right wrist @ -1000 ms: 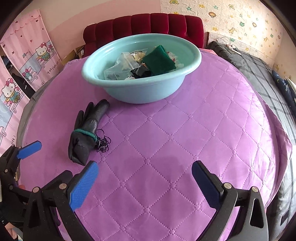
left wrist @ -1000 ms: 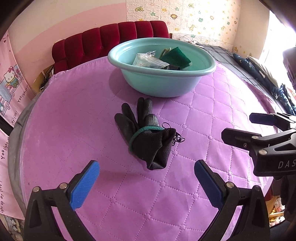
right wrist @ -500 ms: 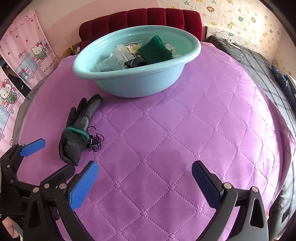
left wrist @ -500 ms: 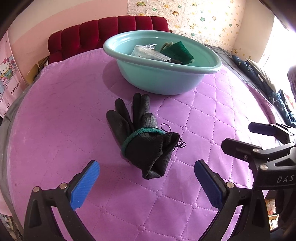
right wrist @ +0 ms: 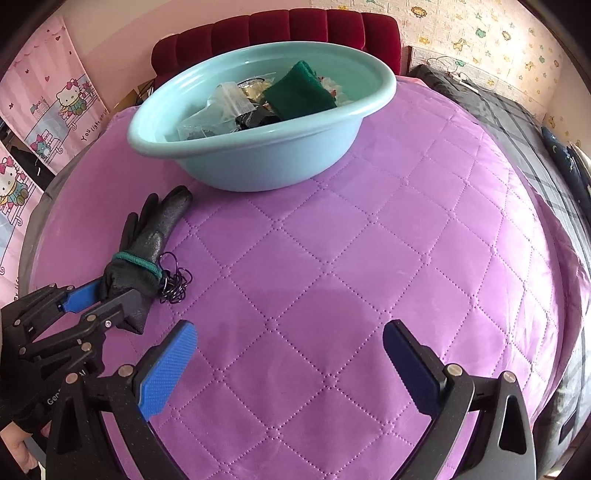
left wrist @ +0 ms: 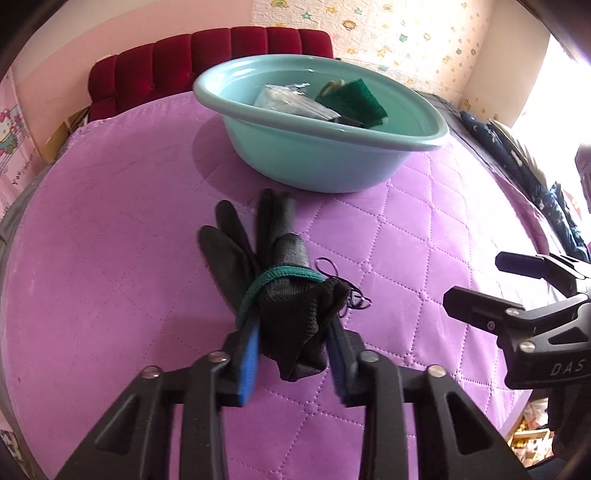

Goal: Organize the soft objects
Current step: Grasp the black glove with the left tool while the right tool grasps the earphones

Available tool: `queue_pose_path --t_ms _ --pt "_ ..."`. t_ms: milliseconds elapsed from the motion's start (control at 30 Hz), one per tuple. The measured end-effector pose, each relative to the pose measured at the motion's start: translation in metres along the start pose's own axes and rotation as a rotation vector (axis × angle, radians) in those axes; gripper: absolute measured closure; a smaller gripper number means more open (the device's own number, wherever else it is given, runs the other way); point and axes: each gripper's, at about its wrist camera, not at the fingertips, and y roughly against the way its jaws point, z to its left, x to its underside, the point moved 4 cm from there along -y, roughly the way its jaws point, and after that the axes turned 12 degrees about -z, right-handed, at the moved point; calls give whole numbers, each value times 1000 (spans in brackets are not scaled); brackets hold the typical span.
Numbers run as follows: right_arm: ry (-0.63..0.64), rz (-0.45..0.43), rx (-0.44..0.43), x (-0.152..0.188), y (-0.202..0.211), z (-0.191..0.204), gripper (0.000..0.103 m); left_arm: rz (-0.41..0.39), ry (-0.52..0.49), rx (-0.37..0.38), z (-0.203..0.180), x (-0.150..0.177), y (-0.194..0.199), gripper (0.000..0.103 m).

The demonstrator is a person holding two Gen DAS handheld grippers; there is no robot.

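A black glove (left wrist: 280,295) with a green cuff band lies on the purple quilted cover (left wrist: 110,258), its fingers toward the teal basin (left wrist: 317,125). My left gripper (left wrist: 293,332) has its jaws closing, and the blue pads press the glove's cuff from both sides. The right wrist view shows that grip from the side: left gripper (right wrist: 107,295) on the glove (right wrist: 147,251). My right gripper (right wrist: 290,339) hovers open over bare cover, nothing between its fingers. The basin (right wrist: 258,144) holds a green cloth (right wrist: 299,92) and a clear plastic bag (right wrist: 225,103).
A tangle of thin black loops (right wrist: 175,284) lies against the glove's cuff. A red tufted backrest (right wrist: 277,26) stands behind the basin. Grey plaid bedding (right wrist: 517,122) runs along the right side. Pink cartoon hangings (right wrist: 44,110) are at the left.
My left gripper moved forward and down to the glove and its jaws went from wide open to closed on the cuff. The right gripper stayed about where it was, open.
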Motion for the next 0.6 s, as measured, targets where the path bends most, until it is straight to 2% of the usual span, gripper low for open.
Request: queue_pose_path --t_ms 133,600 --pt "22 5 -18 -3 -3 10 0 -25 27 -7 9 -1 12 79" --pt "149 67 -103 -9 -32 63 0 -34 88 -77 42 12 40 80"
